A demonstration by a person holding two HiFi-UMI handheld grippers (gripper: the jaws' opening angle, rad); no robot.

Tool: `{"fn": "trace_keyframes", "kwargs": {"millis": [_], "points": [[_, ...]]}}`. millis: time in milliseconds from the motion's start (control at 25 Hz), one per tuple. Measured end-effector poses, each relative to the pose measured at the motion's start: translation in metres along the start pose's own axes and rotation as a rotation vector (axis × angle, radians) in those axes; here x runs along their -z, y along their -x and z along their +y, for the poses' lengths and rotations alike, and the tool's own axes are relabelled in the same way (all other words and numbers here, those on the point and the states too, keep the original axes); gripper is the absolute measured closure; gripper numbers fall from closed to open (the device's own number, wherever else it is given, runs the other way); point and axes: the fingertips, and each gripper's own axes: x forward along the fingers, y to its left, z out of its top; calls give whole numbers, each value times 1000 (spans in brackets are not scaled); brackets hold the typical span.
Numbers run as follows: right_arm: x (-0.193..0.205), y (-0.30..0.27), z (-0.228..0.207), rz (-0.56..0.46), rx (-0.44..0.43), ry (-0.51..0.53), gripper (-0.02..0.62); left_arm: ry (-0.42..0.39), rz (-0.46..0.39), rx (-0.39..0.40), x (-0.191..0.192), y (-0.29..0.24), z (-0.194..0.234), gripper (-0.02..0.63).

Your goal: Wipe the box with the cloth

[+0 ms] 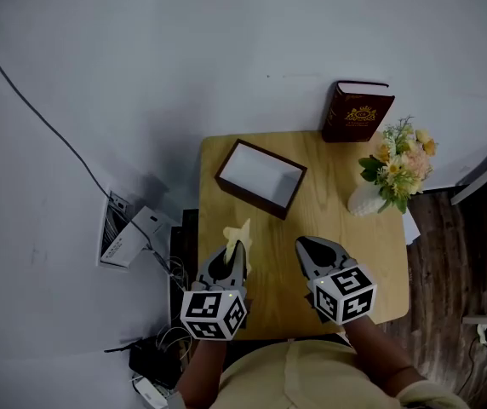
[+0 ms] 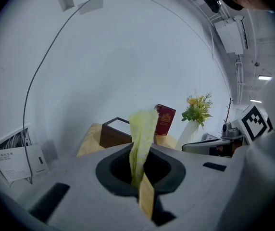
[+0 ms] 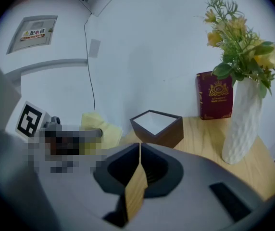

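A dark brown open box (image 1: 261, 178) with a pale inside stands on the wooden table (image 1: 329, 228), towards its far left. It shows too in the left gripper view (image 2: 112, 134) and the right gripper view (image 3: 157, 127). My left gripper (image 1: 237, 247) is shut on a pale yellow cloth (image 1: 237, 234), which sticks up from the closed jaws (image 2: 141, 134). It hovers near the table's left edge, short of the box. My right gripper (image 1: 305, 245) is shut with nothing in it, over the table's near middle.
A dark red book (image 1: 357, 112) stands at the table's far edge. A white vase with yellow flowers (image 1: 394, 170) stands at the far right. Left of the table, papers (image 1: 116, 232) and cables (image 1: 167, 348) lie on the floor by the white wall.
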Motion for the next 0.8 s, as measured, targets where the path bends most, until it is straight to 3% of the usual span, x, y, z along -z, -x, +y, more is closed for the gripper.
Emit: {"fn": "trace_keyframes", "kwargs": {"millis": [360, 800], "points": [[4, -34, 4, 18, 102, -35, 563, 30, 11, -27, -7, -22, 70, 577], [1, -54, -6, 16, 178, -67, 563, 84, -65, -88, -31, -70, 124, 578]]}}
